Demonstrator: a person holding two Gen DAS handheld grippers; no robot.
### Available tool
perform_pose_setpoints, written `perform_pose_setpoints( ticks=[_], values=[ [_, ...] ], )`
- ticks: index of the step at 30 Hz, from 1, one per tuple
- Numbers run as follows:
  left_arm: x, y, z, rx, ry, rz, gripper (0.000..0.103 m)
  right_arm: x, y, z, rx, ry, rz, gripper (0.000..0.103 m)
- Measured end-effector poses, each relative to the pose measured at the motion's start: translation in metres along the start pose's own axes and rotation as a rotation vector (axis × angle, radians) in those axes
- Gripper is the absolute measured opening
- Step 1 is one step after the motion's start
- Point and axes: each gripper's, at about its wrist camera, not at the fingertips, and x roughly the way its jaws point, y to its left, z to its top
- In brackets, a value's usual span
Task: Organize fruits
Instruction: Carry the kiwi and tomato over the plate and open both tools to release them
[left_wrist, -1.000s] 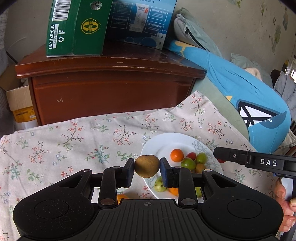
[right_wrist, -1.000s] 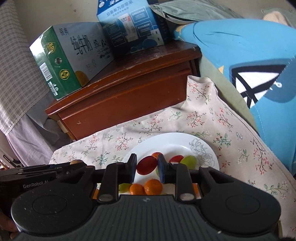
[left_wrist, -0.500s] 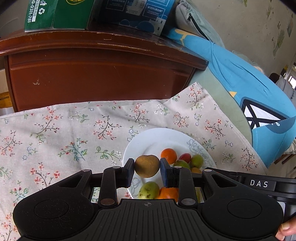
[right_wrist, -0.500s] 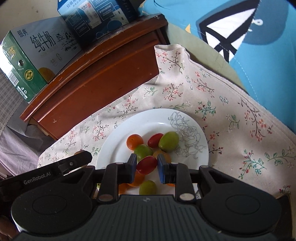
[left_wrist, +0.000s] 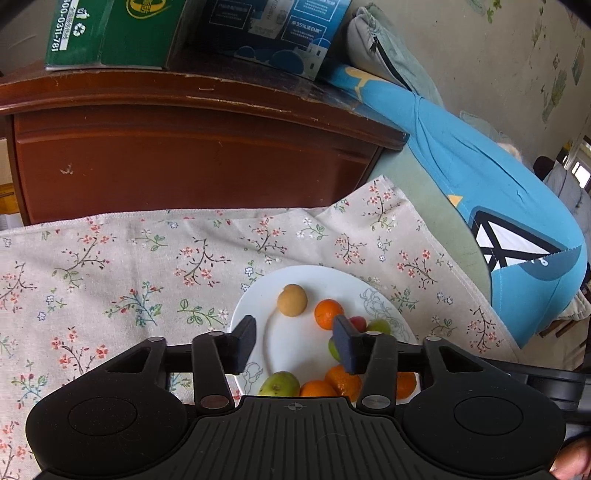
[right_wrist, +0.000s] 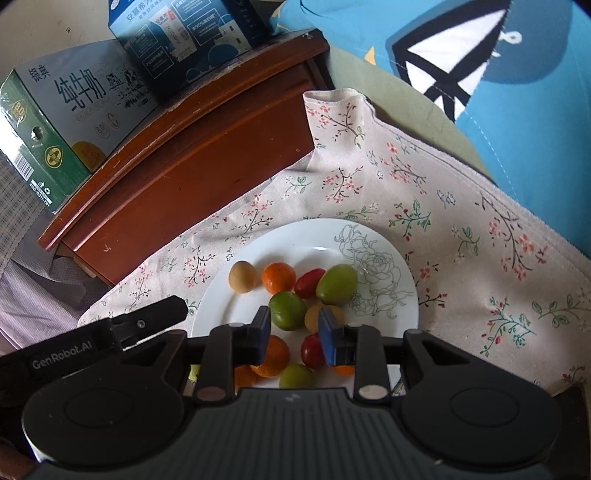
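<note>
holding mixed fruit (right_wrist: 337, 283): white plate (right_wrist: 373, 236)

The left hand-held gripper (right_wrist: 177, 314) reads "GenRobot.AI"; green carton (right_wrist: 55, 122) "400-0311-781".

Two wrist fisheyes, close, angled down from either side over one shared fruit plate (left_wrist: 255, 295) (right_wrist: 295, 240).

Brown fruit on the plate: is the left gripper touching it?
Apart. The left wrist view shows the brown fruit lying on the plate beyond the left gripper, whose jaws are opening, bare plate between them.
</note>
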Motion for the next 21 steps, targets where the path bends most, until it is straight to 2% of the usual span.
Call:
perform_pose_setpoints(
  ticks=[3, 6, 12, 21],
  values=[
    [-0.011, 0.0, 0.004, -0.001, -0.018, 0.007, 0.054, -0.003, 0.005, 0.001, -0.03, -0.017, 0.0, 0.041],
    [-0.023, 0.002, 0.008, -0.005, -0.033, 0.039, 0.063, -0.003, 0.009, 0.0, -0.047, -0.013, 0.015, 0.041],
    [-0.049, 0.009, 0.012, 0.019, -0.05, 0.105, 0.069, -0.004, 0.02, -0.003, -0.111, -0.02, 0.021, 0.043],
    [-0.075, 0.02, 0.008, 0.049, -0.028, 0.155, 0.07, -0.005, 0.033, -0.007, -0.185, -0.027, 0.053, 0.046]
  ],
)
